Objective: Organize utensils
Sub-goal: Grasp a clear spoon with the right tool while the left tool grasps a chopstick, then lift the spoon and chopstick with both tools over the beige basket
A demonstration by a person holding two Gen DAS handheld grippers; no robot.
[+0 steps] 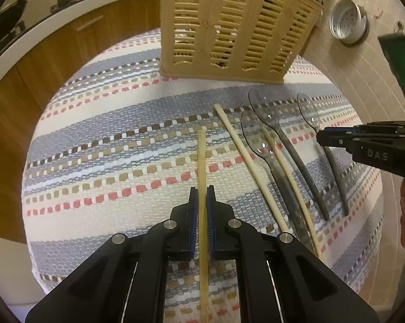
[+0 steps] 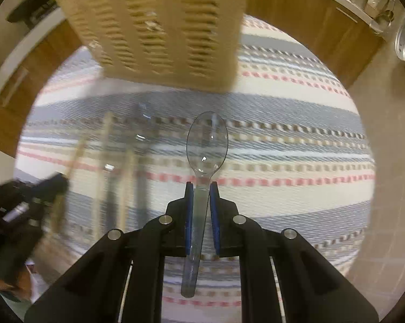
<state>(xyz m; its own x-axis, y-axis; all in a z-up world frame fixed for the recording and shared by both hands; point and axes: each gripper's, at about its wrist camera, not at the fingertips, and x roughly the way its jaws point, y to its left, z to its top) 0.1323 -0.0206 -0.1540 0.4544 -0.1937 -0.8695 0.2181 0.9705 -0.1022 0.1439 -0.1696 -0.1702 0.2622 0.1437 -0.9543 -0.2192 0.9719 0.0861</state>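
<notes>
Striped cloth (image 1: pixel 108 140) covers the counter before the slatted holder (image 1: pixel 229 27). Left tongs (image 1: pixel 202 196) clamp one chopstick (image 1: pixel 201 156), right tongs (image 2: pixel 201 188) a clear spoon (image 2: pixel 206 145); two chopsticks (image 1: pixel 245 156) and two spoons (image 1: pixel 259 132) still lie unsorted.

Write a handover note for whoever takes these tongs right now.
Left tongs: shut on a chopstick, held above the striped cloth.
Right tongs: shut on the handle of a clear spoon, bowl pointing forward.
Slotted basket stands at the far edge of the cloth; what is inside it cannot be told.
On the cloth: two chopsticks and three clear spoons, lying side by side and partly overlapping.
Done: one chopstick and one spoon picked up.
Left: likely drop both into the basket, then collect the rest.
</notes>
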